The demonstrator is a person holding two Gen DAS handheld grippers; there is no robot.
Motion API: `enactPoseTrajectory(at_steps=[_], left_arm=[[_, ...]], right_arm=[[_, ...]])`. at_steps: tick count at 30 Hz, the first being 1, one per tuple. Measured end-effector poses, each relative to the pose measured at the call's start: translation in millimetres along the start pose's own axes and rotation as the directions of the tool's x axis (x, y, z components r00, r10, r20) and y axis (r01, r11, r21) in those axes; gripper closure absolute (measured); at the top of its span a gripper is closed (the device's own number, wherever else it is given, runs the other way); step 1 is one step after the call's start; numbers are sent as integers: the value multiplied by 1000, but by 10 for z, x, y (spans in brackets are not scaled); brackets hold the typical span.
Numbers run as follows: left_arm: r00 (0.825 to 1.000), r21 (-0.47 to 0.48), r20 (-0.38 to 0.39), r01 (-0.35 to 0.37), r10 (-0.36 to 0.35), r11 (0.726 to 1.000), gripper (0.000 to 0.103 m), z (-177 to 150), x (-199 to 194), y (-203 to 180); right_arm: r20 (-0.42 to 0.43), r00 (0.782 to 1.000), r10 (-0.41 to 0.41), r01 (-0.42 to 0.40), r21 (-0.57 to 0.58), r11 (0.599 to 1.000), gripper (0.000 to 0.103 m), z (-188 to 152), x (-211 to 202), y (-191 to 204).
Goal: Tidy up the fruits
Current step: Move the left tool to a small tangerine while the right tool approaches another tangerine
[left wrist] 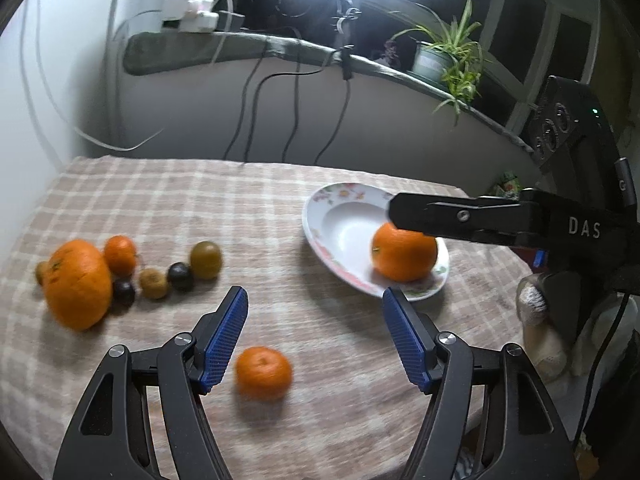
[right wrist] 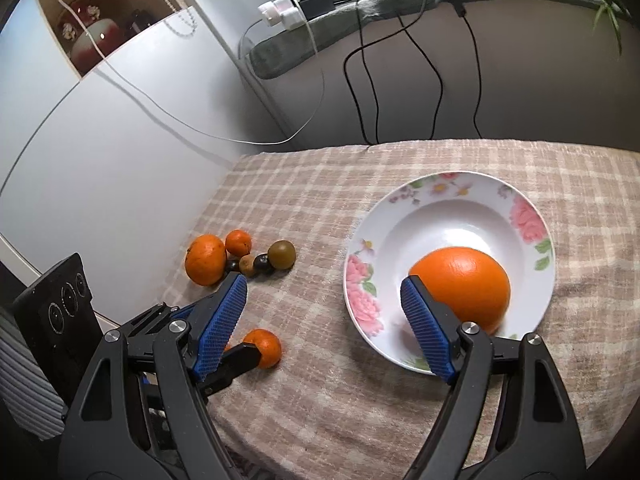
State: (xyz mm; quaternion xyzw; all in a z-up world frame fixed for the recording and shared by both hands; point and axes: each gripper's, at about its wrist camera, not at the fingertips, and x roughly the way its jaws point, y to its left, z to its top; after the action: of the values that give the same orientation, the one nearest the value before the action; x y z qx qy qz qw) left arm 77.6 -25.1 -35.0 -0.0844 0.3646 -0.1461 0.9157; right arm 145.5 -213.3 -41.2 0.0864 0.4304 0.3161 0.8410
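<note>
on the checked tablecloth [right wrist: 400,176] stood one floral plate [right wrist: 532,216] holding one large orange [right wrist: 464,284], its stem end facing left in the left wrist view. one small mandarin [left wrist: 263,372] lay apart, stem end up, between the left gripper [left wrist: 315,336] fingers, whose jaws stood apart, untouched. the right gripper [right wrist: 323,328] was likewise spread, empty, above the plate's near rim. the far cluster held one large orange [left wrist: 78,282], one mandarin [left wrist: 120,254] and at least five small dark or green-brown fruits [left wrist: 181,276].
</note>
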Motion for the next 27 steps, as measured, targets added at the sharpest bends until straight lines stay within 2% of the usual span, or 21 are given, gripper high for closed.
enactPoseTrajectory(at_steps=[11,22,27], left_arm=[[996,-65,4,-86,87,994,33,-118,-191,435],[988,-136,4,-155,157,979,33,-215,-362,875],[986,-159,-10,-165,165,973,33,-299,-381,994]], right_arm=[[-4,1000,-3,3,-65,998,21,23,157,225],[-47,999,12,-17,-112,994,21,84,382,460],[-90,996,23,-35,-137,990,21,50,480,549]])
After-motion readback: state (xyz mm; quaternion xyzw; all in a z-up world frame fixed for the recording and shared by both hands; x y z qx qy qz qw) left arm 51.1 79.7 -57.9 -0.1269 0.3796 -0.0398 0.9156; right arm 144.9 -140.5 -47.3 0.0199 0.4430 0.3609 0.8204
